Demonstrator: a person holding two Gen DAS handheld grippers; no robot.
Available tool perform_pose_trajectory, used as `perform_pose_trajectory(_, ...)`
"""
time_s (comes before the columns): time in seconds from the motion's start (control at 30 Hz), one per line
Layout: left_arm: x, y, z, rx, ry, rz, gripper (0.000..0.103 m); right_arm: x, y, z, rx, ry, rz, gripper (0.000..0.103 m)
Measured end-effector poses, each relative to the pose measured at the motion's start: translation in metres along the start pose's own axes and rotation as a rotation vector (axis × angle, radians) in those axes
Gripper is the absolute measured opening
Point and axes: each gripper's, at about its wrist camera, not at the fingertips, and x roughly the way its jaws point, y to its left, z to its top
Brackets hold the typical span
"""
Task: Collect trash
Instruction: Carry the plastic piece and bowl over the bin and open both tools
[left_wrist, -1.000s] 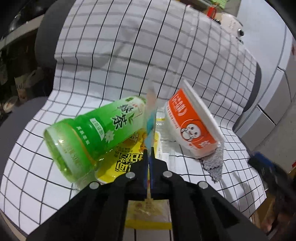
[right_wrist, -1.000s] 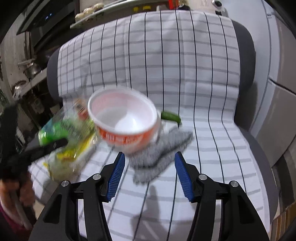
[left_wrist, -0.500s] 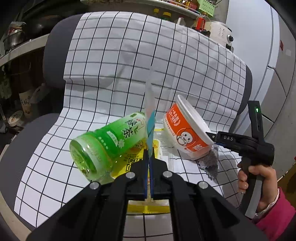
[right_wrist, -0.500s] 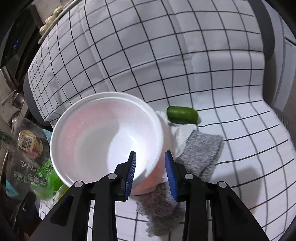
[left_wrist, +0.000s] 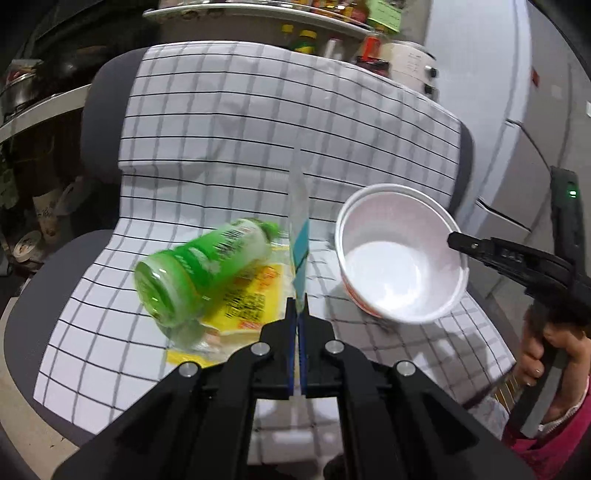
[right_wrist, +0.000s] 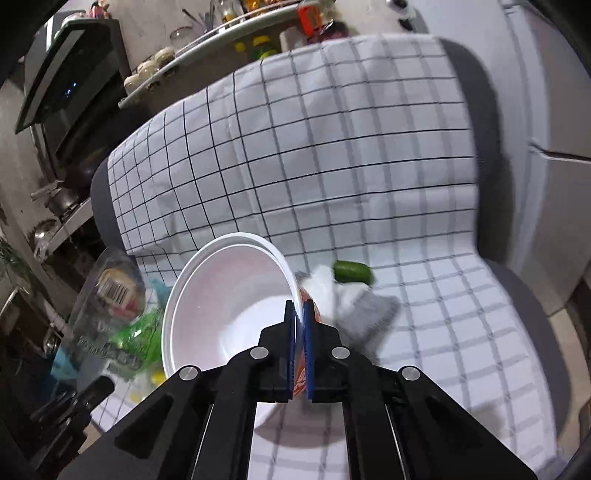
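Since half a second back, our right claw (right_wrist: 299, 317) has gone from straddling the bowl (right_wrist: 229, 306) rim to pinching it: blades now nearly together on the wall, one inside, one on the orange outside. Bowl looks lifted and tipped, mouth now facing the left camera instead of showing its printed side. We judge the grab is done and the bowl is ready to carry off.

Our left claw (left_wrist: 298, 314) is clamped on a thin clear wrapper (left_wrist: 298, 221), edge-on, standing up toward 12 o'clock.

Green bottle (left_wrist: 199, 273) lies on its side on the checked cloth (left_wrist: 221, 129) over the chair, at about 9 o'clock of the left claw; long axis runs 8 to 2 o'clock, base toward camera, cap end far. It is blurred. Yellow packet (left_wrist: 251, 295) sits under it.

Small green piece (right_wrist: 352, 271) and grey rag (right_wrist: 369, 314) remain on the seat, at 1 o'clock of the right claw.
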Motion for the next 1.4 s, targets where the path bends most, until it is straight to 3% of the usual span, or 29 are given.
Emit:
perform_pose_trajectory(0.37, 0.007, -0.091, -0.032, 0.145, 0.077, -0.192, 0.0, -0.126, -0.099, -0.067, 0.148, -0.06, -0.159, 0.005)
perform_pose_trajectory(0.7, 0.002, -0.226, -0.066, 0.395, 0.149, -0.503, 0.0, -0.233, -0.194, -0.134, 0.33, -0.125, -0.423, 0.005)
perform_pose_trajectory(1.03, 0.014, -0.329, -0.119, 0.564, 0.284, -0.728, 0.0, -0.269, -0.256, -0.196, 0.494, -0.095, -0.551, 0.006)
perform_pose_trajectory(1.27, 0.041, -0.375, -0.153, 0.684, 0.425, -0.76, 0.0, -0.256, -0.285, -0.225, 0.565, 0.013, -0.622, 0.013)
perform_pose_trajectory(1.3, 0.046, -0.379, -0.158, 0.694, 0.447, -0.757, 0.002, -0.25, -0.289, -0.229, 0.574, 0.032, -0.623, 0.014)
perform_pose_trajectory(1.33, 0.051, -0.38, -0.162, 0.697, 0.477, -0.761, 0.016, -0.247, -0.292, -0.232, 0.579, 0.047, -0.624, 0.018)
perform_pose_trajectory(1.37, 0.055, -0.381, -0.163, 0.693, 0.497, -0.762, 0.038, -0.243, -0.295, -0.236, 0.587, 0.061, -0.621, 0.03)
perform_pose_trajectory(1.4, 0.059, -0.38, -0.165, 0.686, 0.51, -0.762, 0.047, -0.241, -0.297, -0.239, 0.598, 0.065, -0.612, 0.037)
